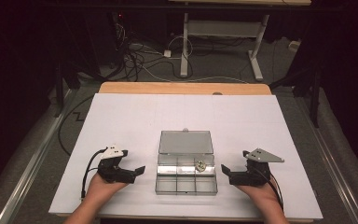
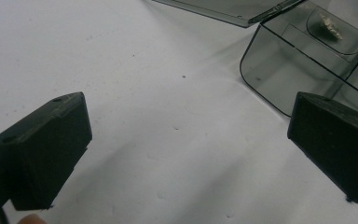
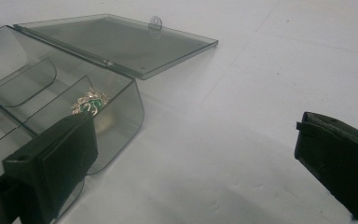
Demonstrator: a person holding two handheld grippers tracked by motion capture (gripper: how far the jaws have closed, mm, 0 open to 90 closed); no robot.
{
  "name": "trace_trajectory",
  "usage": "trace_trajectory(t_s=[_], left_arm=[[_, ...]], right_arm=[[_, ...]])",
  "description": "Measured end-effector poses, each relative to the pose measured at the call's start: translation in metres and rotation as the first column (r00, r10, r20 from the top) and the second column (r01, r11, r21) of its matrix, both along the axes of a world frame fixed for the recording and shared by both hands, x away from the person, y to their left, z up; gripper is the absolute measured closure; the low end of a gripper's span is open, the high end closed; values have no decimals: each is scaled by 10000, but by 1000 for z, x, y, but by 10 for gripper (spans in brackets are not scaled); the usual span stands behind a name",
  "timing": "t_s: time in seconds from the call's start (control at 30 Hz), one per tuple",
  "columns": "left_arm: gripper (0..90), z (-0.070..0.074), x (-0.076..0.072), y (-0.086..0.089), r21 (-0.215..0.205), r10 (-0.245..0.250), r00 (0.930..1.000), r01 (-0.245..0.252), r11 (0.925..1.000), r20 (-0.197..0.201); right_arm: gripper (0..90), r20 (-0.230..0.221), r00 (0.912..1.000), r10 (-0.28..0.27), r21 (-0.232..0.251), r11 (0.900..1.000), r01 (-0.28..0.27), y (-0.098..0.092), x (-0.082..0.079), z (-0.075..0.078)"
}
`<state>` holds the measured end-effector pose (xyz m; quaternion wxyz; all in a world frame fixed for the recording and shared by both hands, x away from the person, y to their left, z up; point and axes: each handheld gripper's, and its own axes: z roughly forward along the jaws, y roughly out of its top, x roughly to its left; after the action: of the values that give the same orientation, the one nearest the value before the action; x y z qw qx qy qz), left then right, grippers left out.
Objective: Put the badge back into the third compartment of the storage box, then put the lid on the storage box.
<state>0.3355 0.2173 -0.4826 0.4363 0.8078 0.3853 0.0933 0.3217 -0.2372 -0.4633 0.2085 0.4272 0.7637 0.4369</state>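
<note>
A clear box (image 1: 186, 177) sits in the lower middle of the high view on a white sheet (image 1: 135, 116), its lid (image 1: 186, 142) swung open and lying flat behind it. The box is split into small compartments, and a brooch (image 1: 199, 164) with a green stone lies in the back right one.

The left gripper (image 1: 139, 171) rests at lower left of the high view, just beside the box's left side, with its jaws spread and nothing between them. In the left gripper view the jaws stand wide at the lower corners, bare sheet between them, and the box (image 2: 303, 60) fills the upper right corner.

The right gripper (image 1: 225, 170) rests at lower right of the high view, just off the box's right side, released and empty. In the right gripper view its jaws are far apart; the box (image 3: 60, 112) is at left, partly behind the left jaw, the brooch (image 3: 90, 102) shows through the wall at centre left, and the lid (image 3: 116, 42) lies across the upper left
</note>
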Motion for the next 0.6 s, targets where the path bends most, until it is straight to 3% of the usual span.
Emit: trace_trajectory(t_s=[0.23, 0.4, 0.6], left_arm=[[0, 4, 5, -4, -77, -45, 9999, 46, 10000, 149], [0, 8, 12, -11, -292, -320, 9985, 308, 9991, -440], [0, 15, 24, -24, -447, -407, 9990, 398, 9982, -190]], right_arm=[[4, -81, 9997, -218, -61, 9997, 218, 0, 4, -5], [5, 25, 9998, -185, -61, 9998, 185, 1, 8, -5], [5, 79, 9999, -150, 32, 9999, 150, 2, 8, -2]])
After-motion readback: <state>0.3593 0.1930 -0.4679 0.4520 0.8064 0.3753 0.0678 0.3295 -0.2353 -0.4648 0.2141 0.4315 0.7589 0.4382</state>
